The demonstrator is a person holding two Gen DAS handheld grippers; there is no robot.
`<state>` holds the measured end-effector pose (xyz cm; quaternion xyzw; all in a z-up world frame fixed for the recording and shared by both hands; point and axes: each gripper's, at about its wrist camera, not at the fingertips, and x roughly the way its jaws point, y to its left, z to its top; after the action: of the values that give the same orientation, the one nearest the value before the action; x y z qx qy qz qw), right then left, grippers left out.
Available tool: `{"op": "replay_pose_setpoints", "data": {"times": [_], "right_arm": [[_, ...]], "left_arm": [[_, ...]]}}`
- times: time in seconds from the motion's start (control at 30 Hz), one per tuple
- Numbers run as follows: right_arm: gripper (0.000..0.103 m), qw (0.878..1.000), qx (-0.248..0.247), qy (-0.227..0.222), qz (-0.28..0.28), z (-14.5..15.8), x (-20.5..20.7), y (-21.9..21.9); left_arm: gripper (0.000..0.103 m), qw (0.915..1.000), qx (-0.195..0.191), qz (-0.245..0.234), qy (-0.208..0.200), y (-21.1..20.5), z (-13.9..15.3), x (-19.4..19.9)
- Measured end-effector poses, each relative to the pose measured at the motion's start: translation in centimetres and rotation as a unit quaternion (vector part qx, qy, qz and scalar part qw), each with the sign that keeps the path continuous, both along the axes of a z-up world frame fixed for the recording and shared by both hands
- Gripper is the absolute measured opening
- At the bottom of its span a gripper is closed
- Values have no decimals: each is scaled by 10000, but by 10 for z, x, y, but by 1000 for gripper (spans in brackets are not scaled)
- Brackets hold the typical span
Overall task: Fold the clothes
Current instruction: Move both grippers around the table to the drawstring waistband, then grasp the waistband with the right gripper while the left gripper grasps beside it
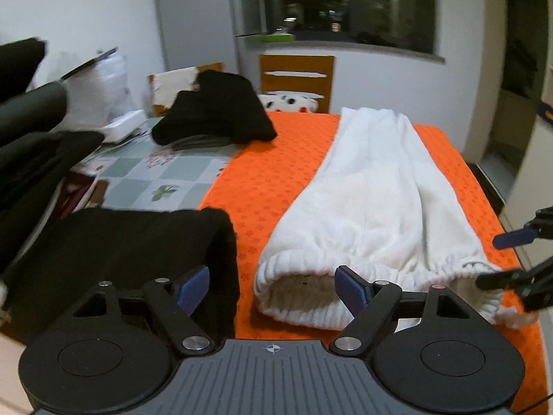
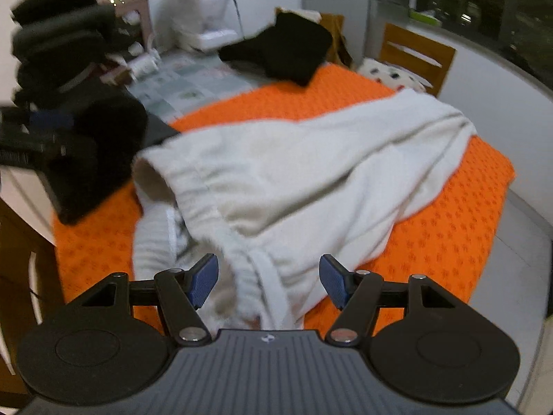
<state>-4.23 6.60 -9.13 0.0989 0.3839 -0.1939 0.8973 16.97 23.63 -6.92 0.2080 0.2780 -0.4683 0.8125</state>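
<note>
White fleece trousers (image 1: 373, 204) lie lengthwise on the orange cloth (image 1: 273, 173), waistband nearest me, legs pointing away. My left gripper (image 1: 273, 288) is open, its blue pads on either side of the waistband's left opening, just in front of it. My right gripper (image 2: 268, 280) is open over the waistband's right end (image 2: 249, 276), with bunched fabric between the pads but not clamped. From the left wrist view the right gripper (image 1: 508, 259) shows at the right edge. The trousers (image 2: 311, 180) look rumpled near the waist in the right wrist view.
A folded black garment (image 1: 131, 263) lies left of the trousers at the near edge. Another black pile (image 1: 217, 110) sits at the far left of the table. Wooden chairs (image 1: 297, 76) stand behind. Dark stacked items (image 2: 58, 41) and a white bag (image 2: 204, 10) crowd the left side.
</note>
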Motion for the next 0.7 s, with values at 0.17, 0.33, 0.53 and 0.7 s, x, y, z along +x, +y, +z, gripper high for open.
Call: {"op": "replay_pose_setpoints", "data": {"times": [0.17,0.33,0.53,0.7], "right_arm": [[53,9973,-305,-122,-651,2,-7,12],[25,9894,-609,-243,-1299,4,-15,25],[22,9670,-816,-577,-2342,13,-44,35],[20,9504,-263,-516,-3057,-17,-82,19]], "left_arm": [[81,9989,69,-466,28,-12,-12,8],[81,9954,137,-942,54,-24,-26,16],[82,9910,199,-1320,82,-40,-46,10],[80,9904,255,-1338,221,-49,-69,-6]]}}
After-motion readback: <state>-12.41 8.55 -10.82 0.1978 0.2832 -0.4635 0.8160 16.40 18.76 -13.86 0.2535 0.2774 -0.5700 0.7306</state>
